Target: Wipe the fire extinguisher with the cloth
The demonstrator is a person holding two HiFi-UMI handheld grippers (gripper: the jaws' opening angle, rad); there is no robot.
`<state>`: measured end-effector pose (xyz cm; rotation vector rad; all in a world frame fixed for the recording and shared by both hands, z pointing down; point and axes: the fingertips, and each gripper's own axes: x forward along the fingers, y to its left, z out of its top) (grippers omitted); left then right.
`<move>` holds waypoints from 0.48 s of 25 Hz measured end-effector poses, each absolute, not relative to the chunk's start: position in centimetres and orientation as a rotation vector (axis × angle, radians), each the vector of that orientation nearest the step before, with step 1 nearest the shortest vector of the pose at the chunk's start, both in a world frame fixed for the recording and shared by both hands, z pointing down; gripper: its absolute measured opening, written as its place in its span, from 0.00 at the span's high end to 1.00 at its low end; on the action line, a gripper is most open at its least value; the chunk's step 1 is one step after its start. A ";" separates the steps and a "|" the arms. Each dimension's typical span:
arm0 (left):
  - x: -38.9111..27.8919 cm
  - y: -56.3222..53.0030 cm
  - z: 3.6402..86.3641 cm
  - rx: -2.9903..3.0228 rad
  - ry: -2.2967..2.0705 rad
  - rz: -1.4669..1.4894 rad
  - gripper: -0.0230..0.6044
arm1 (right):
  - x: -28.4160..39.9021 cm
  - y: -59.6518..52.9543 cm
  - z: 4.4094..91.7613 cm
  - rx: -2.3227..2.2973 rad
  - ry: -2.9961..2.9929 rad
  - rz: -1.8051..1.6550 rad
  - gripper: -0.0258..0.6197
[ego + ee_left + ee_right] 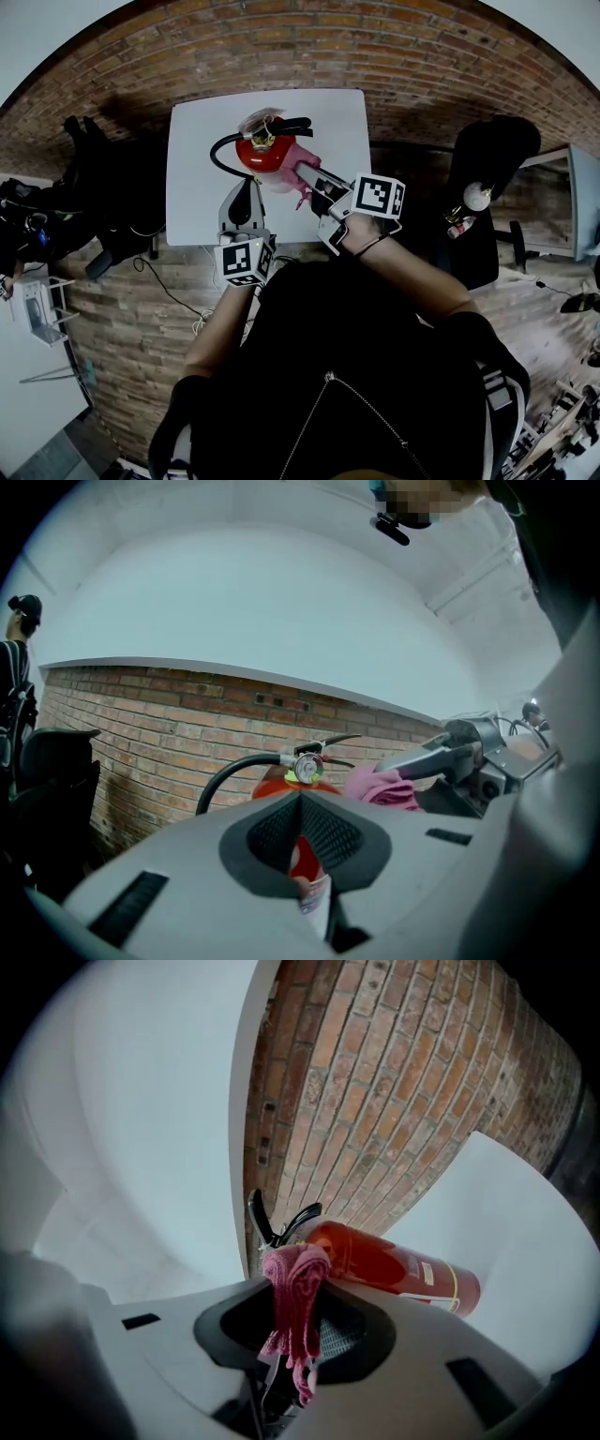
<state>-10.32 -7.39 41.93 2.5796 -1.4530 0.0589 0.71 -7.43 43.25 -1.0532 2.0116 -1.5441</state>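
Two tongs meet at the fire extinguisher (262, 150), upright on the white worktop (197, 187). Left gripper view: left tongs (302, 810) nearly clenched, apparently empty, beside its red body. Right gripper view: right tongs (298, 1302) pinch the pink cloth (294, 1283) near its neck. Wiping seems underway; next comes a stroke along the cylinder.

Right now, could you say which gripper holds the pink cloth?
The right gripper: the pink cloth is pinched between its jaws; the left gripper has none.

- White tabletop (197, 187), square, standing before a brick wall (159, 724).
- Black chair (489, 155) at the head view's right.
- Dark heap, perhaps bags (89, 202), at its left.
- Thin cable (169, 295) trailing over the floor.
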 end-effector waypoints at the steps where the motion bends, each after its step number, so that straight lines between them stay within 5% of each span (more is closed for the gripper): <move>1: -10.4 -7.4 41.9 2.581 -1.459 0.052 0.95 | 0.6 -7.4 43.0 -1.060 2.050 -1.526 0.78; 12: -11.9 -7.7 41.7 2.529 -1.528 0.020 0.95 | -3.7 -4.4 43.8 -1.182 3.112 -0.845 0.78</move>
